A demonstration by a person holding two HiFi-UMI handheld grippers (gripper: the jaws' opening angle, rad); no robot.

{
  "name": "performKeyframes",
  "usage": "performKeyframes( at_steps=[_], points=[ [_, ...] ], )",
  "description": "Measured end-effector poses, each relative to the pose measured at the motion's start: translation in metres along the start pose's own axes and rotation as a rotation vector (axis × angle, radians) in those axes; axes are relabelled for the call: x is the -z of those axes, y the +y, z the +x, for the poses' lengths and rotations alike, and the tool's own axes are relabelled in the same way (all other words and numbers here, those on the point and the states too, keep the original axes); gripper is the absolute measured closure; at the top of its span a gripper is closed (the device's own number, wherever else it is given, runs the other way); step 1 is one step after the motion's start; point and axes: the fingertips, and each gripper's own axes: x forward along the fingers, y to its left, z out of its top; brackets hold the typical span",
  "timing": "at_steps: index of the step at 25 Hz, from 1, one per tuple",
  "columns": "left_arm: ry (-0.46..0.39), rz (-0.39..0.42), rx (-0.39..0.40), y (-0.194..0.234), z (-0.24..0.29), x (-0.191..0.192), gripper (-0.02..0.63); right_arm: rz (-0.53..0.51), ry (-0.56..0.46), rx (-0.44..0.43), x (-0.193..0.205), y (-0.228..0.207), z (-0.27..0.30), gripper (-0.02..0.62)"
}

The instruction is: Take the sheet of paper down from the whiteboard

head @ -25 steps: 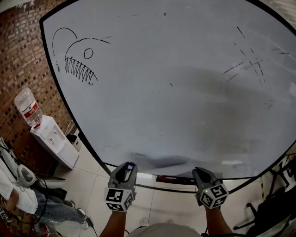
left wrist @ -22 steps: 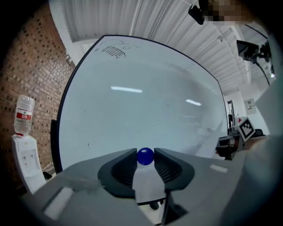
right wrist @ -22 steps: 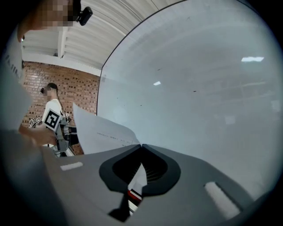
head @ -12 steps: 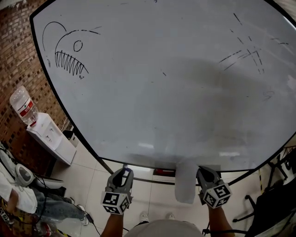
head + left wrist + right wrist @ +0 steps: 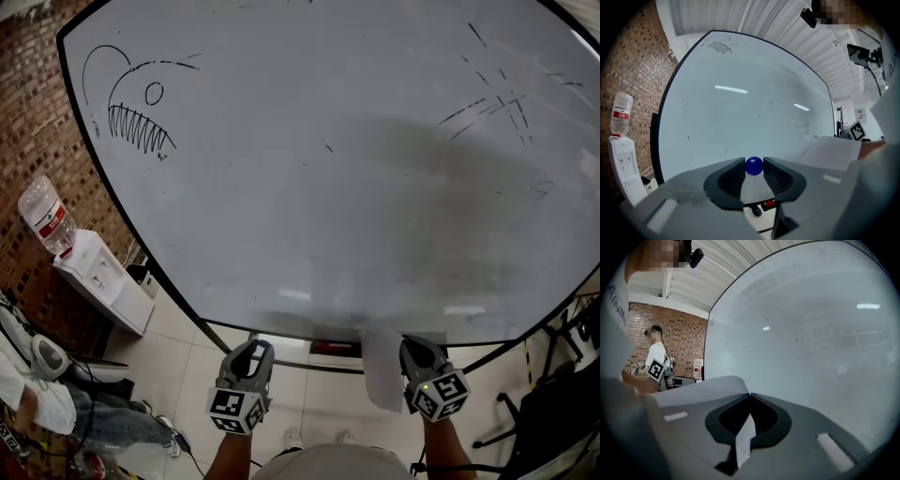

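Down at the bottom of the head view, both grippers are held just under the lower rim of the whiteboard [image 5: 309,216], which fills most of the frame. The right gripper [image 5: 418,345] sits at about 5 o'clock. Its jaws are pressed together on the sheet of paper [image 5: 380,373], which hangs just beside the gripper on its 9 o'clock side. The sheet's top overlaps the board's black lower rim, and whether it touches the board cannot be told. In the right gripper view the thin edge of the sheet runs down from the closed jaw tips toward 6 o'clock.

The left gripper [image 5: 251,347] sits at about 7 o'clock, well apart from the right one. In the left gripper view its jaws stand fairly wide and pinch a small blue ball [image 5: 754,166] between their tips, with the board behind it.

A black fish drawing [image 5: 127,103] with a row of teeth is on the board at 10 o'clock, and loose marker strokes [image 5: 497,112] lie at 2 o'clock. A white water dispenser [image 5: 98,281] stands against the brick wall [image 5: 37,112] at 8 o'clock, with a clear bottle [image 5: 45,216] on top of it. A seated person [image 5: 37,398] shows partly at the lower left corner.
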Motion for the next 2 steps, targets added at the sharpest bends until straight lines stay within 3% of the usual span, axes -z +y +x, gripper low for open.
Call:
performKeyframes(
  at_steps=[2],
  points=[
    [-0.002,0.002,0.003,-0.0004,0.0005,-0.0007,0.479,-0.007,0.002,0.0,-0.0004,0.0005,0.0005,0.588]
  ],
)
